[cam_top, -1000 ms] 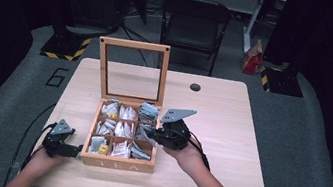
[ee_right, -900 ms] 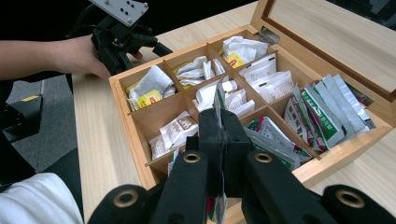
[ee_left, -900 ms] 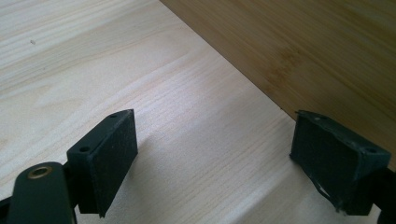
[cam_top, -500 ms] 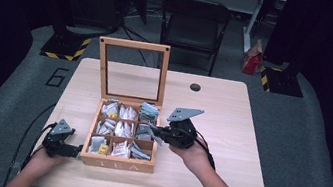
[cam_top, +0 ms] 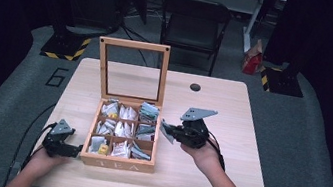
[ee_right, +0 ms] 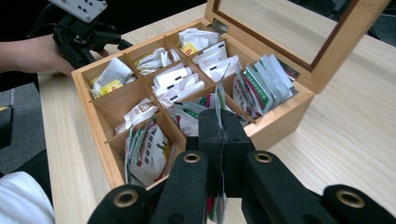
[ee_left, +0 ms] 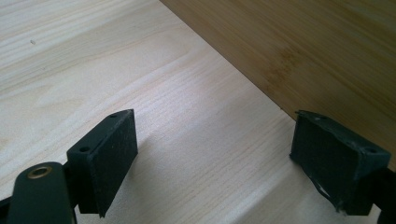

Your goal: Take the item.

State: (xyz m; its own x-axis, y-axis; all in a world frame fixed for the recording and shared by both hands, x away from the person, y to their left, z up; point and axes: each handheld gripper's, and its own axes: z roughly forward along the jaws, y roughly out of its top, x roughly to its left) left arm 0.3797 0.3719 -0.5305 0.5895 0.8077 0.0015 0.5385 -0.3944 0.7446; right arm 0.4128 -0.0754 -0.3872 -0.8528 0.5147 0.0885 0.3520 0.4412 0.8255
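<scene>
I hold thin white-green tea sachet (ee_right: pixel 219 109) clenched edge-on in right hand-held gripper (ee_right: pixel 219 140), frame centre, just right of open wooden tea box (cam_top: pixel 115 162); left hand-held gripper (ee_left: pixel 215 154) released, on desk (ee_left: pixel 93 56).

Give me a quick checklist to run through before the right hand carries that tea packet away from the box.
1. Grip on the packet: ok. The right tongs are shut on the tea packet, held on edge between the pads.
2. Packet out of the tea box: ok. In the high view the right tongs sit just past the box's right wall.
3. Lid out of the way: ok. It stands upright at the back.
4. Box steadied: cannot tell. The left tongs are open beside the box's side, not plainly touching it.
5. Landing spot: ok. Bare table lies right of the box.
6. Other packets snagged: cannot tell.
</scene>
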